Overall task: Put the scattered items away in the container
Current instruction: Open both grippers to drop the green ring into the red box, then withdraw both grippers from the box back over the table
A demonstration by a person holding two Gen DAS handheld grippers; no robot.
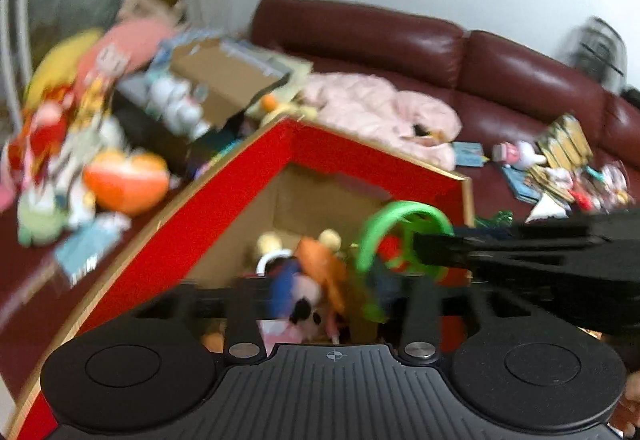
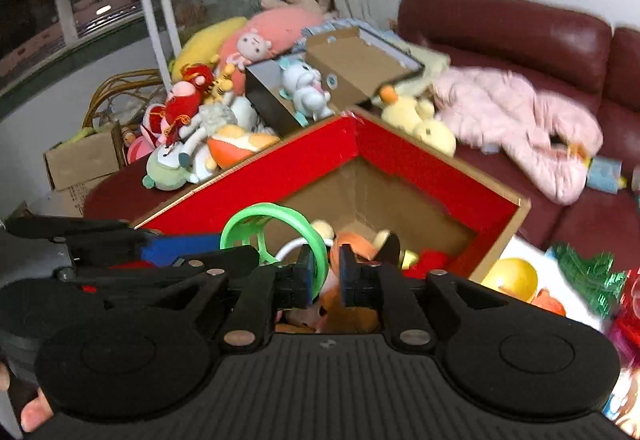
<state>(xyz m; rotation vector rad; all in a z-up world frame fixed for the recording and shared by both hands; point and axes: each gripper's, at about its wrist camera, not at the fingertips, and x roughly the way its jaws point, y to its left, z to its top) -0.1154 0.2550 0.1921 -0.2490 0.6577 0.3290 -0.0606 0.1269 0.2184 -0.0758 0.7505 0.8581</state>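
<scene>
A red-lined cardboard box [image 1: 224, 196] [image 2: 432, 176] stands on the sofa and holds several soft toys [image 1: 312, 280]. A green plastic ring toy [image 1: 400, 236] [image 2: 276, 236] hangs over the box opening. My right gripper [image 2: 325, 280] is slightly open, with the ring's rim against its left finger [image 2: 302, 276]; it also shows in the left wrist view [image 1: 424, 252], touching the ring. My left gripper [image 1: 332, 304] is blurred and looks open above the box; it reaches in from the left in the right wrist view [image 2: 180, 244].
A dark red leather sofa [image 1: 500, 76] carries a pink jacket [image 2: 516, 112], yellow duck plushes [image 2: 420, 120], small toys [image 1: 560, 168] and an open cardboard box [image 2: 360, 64]. A pile of plush toys [image 2: 208, 120] lies left of the red box. A yellow ball [image 2: 510, 276] lies to its right.
</scene>
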